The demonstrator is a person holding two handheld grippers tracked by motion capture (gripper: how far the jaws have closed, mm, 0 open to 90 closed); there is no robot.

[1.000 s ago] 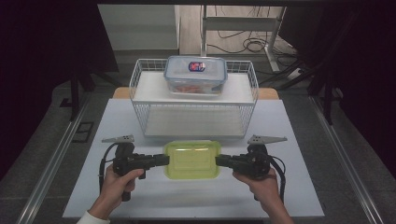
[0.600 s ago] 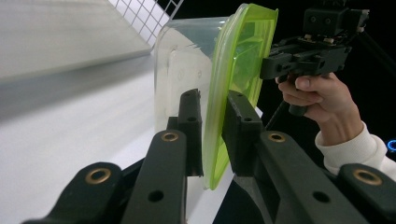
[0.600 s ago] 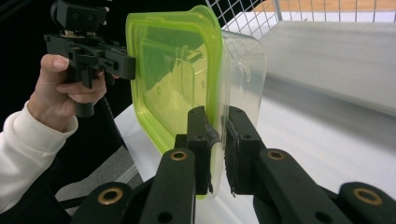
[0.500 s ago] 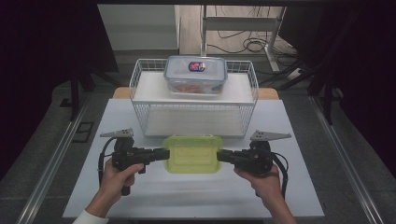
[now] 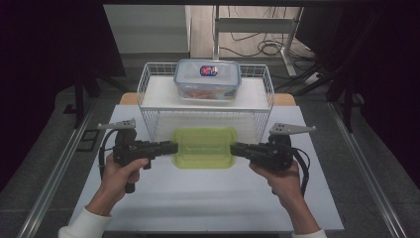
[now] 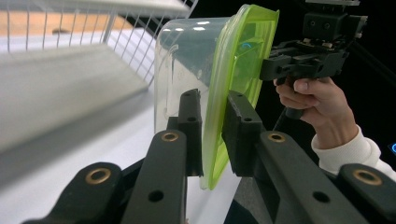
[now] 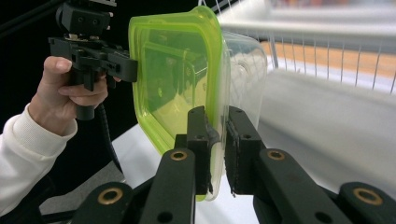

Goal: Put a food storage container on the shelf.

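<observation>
A clear plastic container with a lime-green lid hangs above the white table, held level between both hands. My left gripper is shut on the lid's left rim; in the left gripper view its pads clamp the green edge. My right gripper is shut on the right rim, with its pads on the same lid edge in the right gripper view. A white wire basket stands behind, with a shelf holding a clear lidded food box.
The white table top stretches in front of the basket, with wood at its far corners. Metal rails run along both sides. Cables and a desk frame lie on the floor beyond the basket.
Both grippers have risen with the green-lidded container, which now sits higher in the high view, its far edge over the basket's front wall.
</observation>
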